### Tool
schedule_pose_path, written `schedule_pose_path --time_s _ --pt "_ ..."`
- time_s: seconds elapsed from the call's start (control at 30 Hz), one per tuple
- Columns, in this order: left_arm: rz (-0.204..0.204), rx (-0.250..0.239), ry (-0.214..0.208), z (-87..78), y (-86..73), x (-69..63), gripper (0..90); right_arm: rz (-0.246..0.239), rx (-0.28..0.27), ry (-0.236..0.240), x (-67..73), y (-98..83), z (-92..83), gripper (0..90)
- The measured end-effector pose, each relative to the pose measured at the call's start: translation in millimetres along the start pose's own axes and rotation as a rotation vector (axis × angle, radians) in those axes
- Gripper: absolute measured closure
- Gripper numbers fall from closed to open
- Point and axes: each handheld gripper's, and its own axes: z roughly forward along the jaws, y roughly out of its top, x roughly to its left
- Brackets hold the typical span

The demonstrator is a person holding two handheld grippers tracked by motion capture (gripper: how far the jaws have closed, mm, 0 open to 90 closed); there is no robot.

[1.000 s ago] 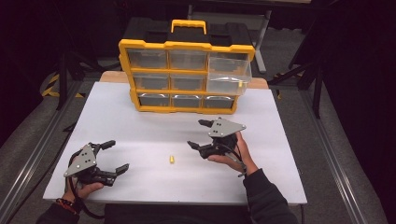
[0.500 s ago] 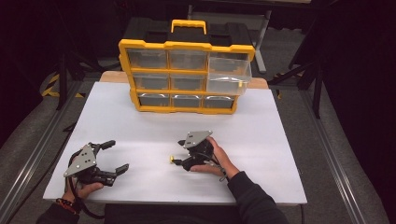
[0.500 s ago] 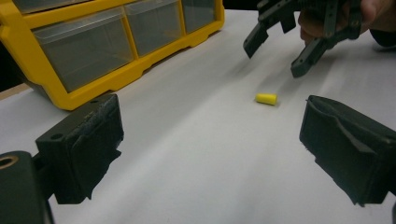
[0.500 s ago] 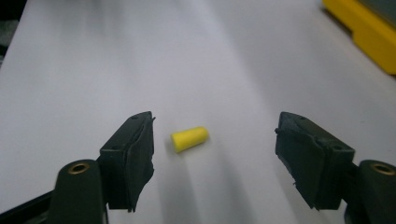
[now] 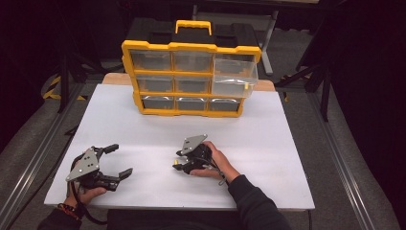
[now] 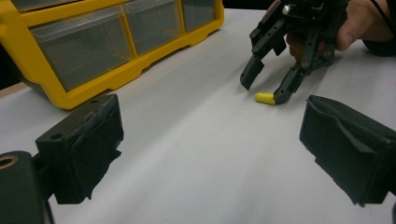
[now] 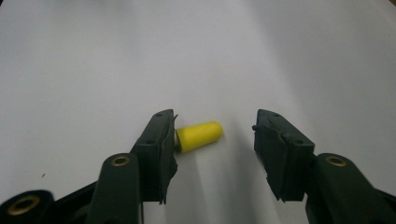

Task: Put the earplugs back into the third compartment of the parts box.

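**Yellow plug off-centre between your right jaws — risk of a push, not a grip**

Your right gripper (image 5: 178,165) sits low centre of the high view, tips down at the white table (image 5: 287,143). Its jaws have just been closing, and the small yellow plug (image 7: 198,136) lies on the table between them. They are not clamped yet: in the right gripper view one pad touches the plug's flat end at left, while the other pad (image 7: 275,149) stands apart with bare table in the gap.

Risks, as judged from here:
- The plug is rounded and lies on its side. If you close with one pad already on it, the pad may shove or roll it out before the far pad arrives.
- The tips look very near the table; pressing lower could scrape the pads and flick the plug away.
- It looks soft; squeeze hard and it may squirt out.

Your left gripper (image 5: 112,160), lower left of the high view, hangs open and empty. The yellow drawer cabinet (image 5: 191,48) stands at the top centre, one drawer (image 5: 234,76) at its right pulled out.
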Motion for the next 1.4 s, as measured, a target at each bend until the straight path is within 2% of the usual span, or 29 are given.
schedule_pose_path --time_s 0.1,0.27,0.4,0.47,0.53,0.67,0.73,0.8,0.83,0.9,0.93,1.0,1.1,1.17,1.27,1.3,1.4 --pt "0.002 0.000 -0.001 0.8 0.1 -0.5 7.1 0.000 -0.003 0.011 -1.1 1.2 1.8 53.4" --pt "0.005 0.005 -0.003 1.2 0.5 -0.3 7.1 -0.017 0.001 0.044 -1.5 3.1 3.8 66.5" --pt "0.003 0.002 -0.002 0.2 0.4 0.1 7.1 -0.008 0.002 0.041 0.5 3.4 2.7 69.5" --pt "0.003 -0.001 -0.004 -0.8 0.2 0.6 7.1 -0.032 0.011 0.023 0.5 3.5 -0.6 69.8" --pt "0.002 -0.004 -0.002 -1.4 0.4 1.0 7.1 0.001 -0.023 0.016 2.1 4.0 -6.0 69.9" --pt "0.007 -0.005 -0.001 -1.5 0.8 0.4 7.1 -0.023 -0.051 -0.045 5.4 7.0 -21.3 70.1" --pt "0.008 -0.003 -0.003 -2.0 1.3 -0.2 7.1 -0.028 -0.063 -0.057 6.2 7.9 -25.4 70.2" --pt "0.009 -0.004 -0.001 -2.3 1.7 -0.4 7.0 -0.047 -0.075 -0.100 8.7 10.3 -35.7 70.2" --pt "0.009 -0.006 0.001 -2.2 1.6 -0.4 7.0 -0.062 -0.083 -0.138 9.6 11.6 -43.6 70.2" --pt "0.007 -0.003 -0.003 -2.1 1.4 0.0 7.0 -0.068 -0.103 -0.161 9.3 12.6 -52.3 70.2" --pt "0.007 -0.005 0.001 -1.5 1.1 -0.2 7.0 -0.068 -0.103 -0.161 9.3 12.6 -52.3 70.2" --pt "0.008 -0.007 -0.002 -2.0 1.6 -0.5 7.0 -0.058 -0.148 -0.200 7.2 13.6 -69.5 70.2" --pt "0.009 -0.006 -0.002 -2.3 1.7 -0.3 7.0 -0.051 -0.172 -0.217 5.5 13.9 -78.4 70.2" --pt "0.005 -0.005 -0.002 -1.7 1.2 0.3 7.0 -0.039 -0.213 -0.252 2.5 13.3 -95.5 70.2" --pt "0.006 -0.007 0.000 -1.6 1.2 -0.2 7.0 -0.030 -0.244 -0.291 0.5 12.0 -109.8 70.2" --pt "0.006 -0.007 0.000 -1.6 1.2 -0.2 7.0 -0.030 -0.244 -0.291 0.5 12.0 -109.8 70.2" --pt "0.005 -0.003 -0.002 -2.5 1.1 0.9 7.0 -0.012 -0.285 -0.353 -2.4 8.6 -130.2 70.2"
